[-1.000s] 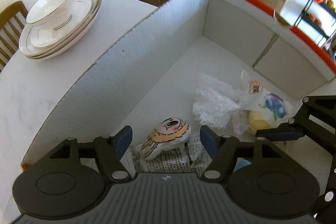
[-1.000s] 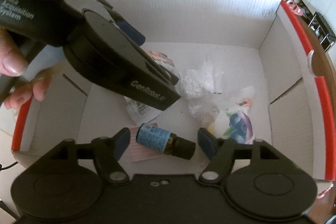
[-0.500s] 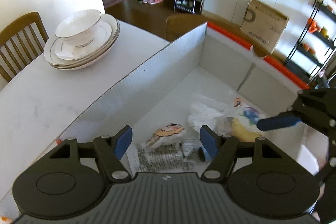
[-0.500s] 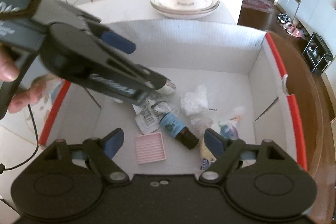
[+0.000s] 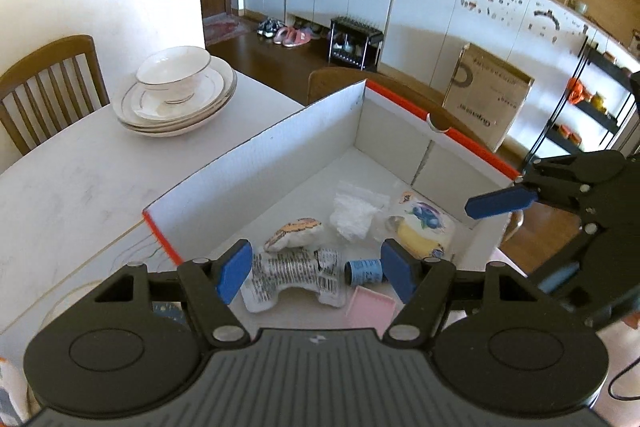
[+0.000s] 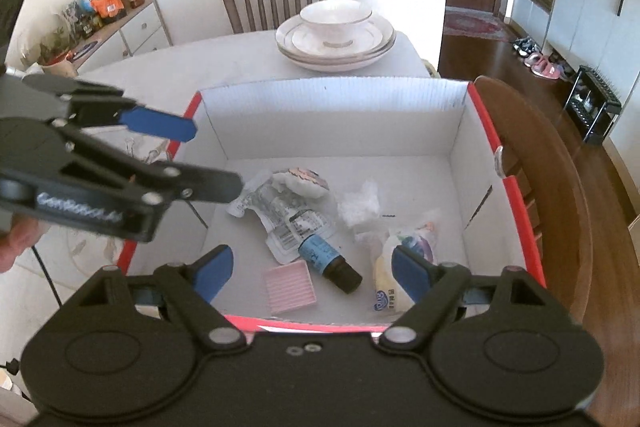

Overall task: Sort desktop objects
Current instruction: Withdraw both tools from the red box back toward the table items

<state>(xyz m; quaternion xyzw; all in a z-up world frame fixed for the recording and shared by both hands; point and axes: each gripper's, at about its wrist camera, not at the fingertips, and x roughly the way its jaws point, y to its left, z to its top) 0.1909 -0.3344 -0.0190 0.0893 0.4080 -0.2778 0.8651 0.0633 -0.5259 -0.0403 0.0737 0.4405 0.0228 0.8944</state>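
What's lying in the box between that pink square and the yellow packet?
A small dark bottle with a blue label, lying on its side, seen best in the right wrist view.

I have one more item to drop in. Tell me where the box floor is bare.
Bare floor lies along the far wall of the cardboard box, beyond the painted stone and crumpled tissue, and in the near-left corner beside the pink pad. The middle and near-right are crowded: foil packet, dropper bottle, snack bag.

Black left gripper (image 5: 316, 273) with blue pads (image 5: 234, 269), silver screws, white lettering
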